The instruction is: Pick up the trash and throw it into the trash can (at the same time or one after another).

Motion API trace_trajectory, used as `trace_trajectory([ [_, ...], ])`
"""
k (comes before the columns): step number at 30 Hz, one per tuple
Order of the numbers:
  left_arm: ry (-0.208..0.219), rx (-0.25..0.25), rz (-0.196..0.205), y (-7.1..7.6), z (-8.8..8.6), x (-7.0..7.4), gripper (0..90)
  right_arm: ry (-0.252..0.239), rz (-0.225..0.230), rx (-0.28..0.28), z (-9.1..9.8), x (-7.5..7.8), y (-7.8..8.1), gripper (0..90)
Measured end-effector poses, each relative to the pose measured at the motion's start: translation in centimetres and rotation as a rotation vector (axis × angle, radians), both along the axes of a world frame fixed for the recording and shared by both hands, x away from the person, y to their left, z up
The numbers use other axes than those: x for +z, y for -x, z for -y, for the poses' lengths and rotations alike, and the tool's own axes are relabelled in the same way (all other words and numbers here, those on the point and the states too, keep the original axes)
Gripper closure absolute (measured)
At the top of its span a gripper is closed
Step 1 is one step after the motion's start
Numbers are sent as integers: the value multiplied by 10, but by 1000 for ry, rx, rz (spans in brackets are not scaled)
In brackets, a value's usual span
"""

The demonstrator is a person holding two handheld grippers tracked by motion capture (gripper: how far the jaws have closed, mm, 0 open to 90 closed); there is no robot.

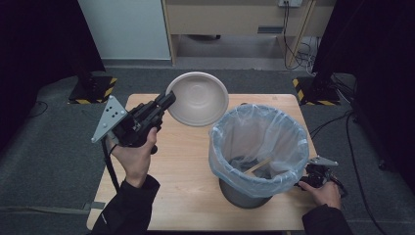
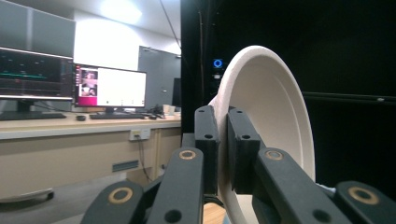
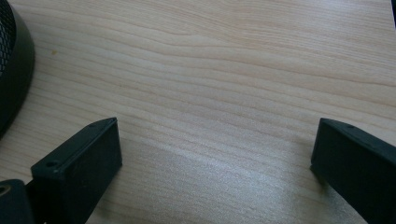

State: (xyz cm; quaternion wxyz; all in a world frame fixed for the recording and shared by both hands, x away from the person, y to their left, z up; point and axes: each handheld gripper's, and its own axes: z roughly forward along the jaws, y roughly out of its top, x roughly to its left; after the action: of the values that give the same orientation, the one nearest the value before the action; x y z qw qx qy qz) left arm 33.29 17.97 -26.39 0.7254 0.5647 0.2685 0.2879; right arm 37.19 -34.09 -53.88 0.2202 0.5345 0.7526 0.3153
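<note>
A pale paper bowl [image 1: 198, 98] is held up over the far part of the wooden table [image 1: 181, 166], tilted with its hollow facing me. My left gripper [image 1: 166, 102] is shut on the bowl's rim at its left edge. In the left gripper view the bowl [image 2: 271, 116] stands on edge, its rim pinched between the two black jaws of my left gripper [image 2: 223, 149]. My right gripper [image 1: 313, 175] rests low at the table's right edge behind the bin. In the right gripper view my right gripper [image 3: 215, 158] stands open, jaws wide apart over bare wood.
A dark mesh waste bin [image 1: 254, 147] lined with a clear plastic bag stands on the right half of the table, with scraps inside. Its dark base [image 3: 11, 60] shows at the left of the right gripper view. Stands and cables sit on the floor beyond the table.
</note>
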Motion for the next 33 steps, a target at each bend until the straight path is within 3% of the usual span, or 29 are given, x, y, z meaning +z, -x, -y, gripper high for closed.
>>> trace_trajectory([
  [13,-24,-69,18,1,39,14,840,0,0,0,0,0,0,19],
  [21,-42,-122,7,0,64,12,839,0,0,0,0,0,0,19],
  [33,-143,-230,-80,-13,104,-11,835,0,0,0,0,0,0,19],
])
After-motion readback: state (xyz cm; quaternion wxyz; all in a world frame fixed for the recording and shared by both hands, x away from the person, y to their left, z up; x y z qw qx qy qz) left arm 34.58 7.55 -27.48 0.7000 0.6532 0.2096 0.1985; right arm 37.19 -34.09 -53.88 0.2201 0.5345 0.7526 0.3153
